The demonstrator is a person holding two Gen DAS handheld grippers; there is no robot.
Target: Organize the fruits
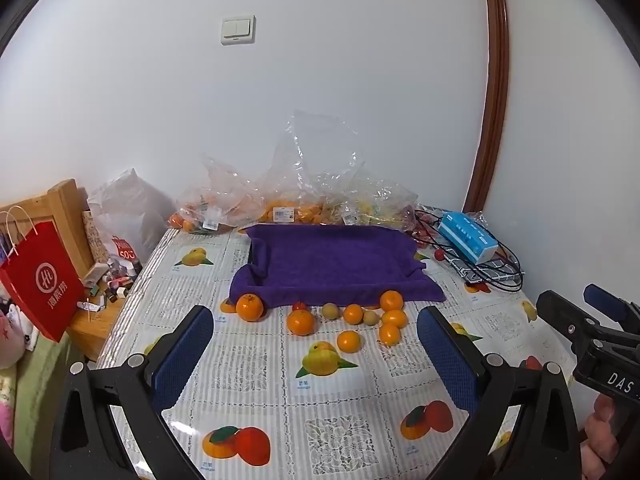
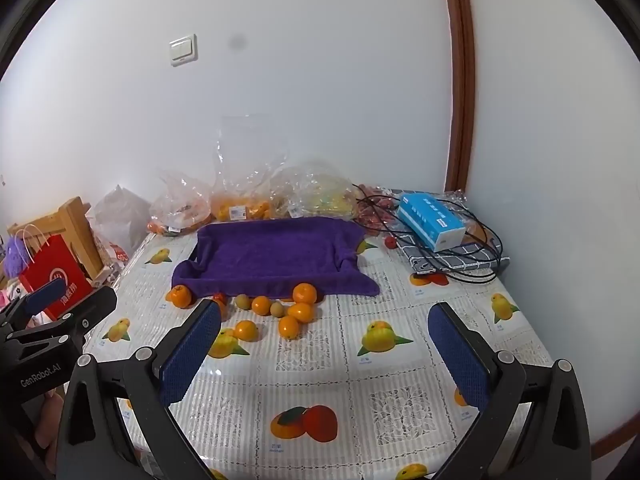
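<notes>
Several loose oranges (image 1: 300,322) (image 2: 289,327) and two small brownish-green fruits (image 1: 331,311) (image 2: 241,301) lie on the fruit-print tablecloth just in front of a tray draped in a purple towel (image 1: 336,264) (image 2: 272,256). A tiny red fruit (image 1: 299,305) sits at the towel's front edge. My left gripper (image 1: 316,332) hovers open above the cloth, short of the fruit cluster, with nothing between its blue pads. My right gripper (image 2: 325,328) is open too and holds nothing, with the fruits ahead and to its left. Each gripper shows at the edge of the other's view.
Clear plastic bags of fruit (image 1: 280,204) (image 2: 248,200) line the wall behind the tray. A blue tissue box (image 1: 468,236) (image 2: 432,216), black cables (image 2: 452,264) and a small red fruit (image 1: 439,254) sit at the back right. A red paper bag (image 1: 40,280) stands off the table's left edge.
</notes>
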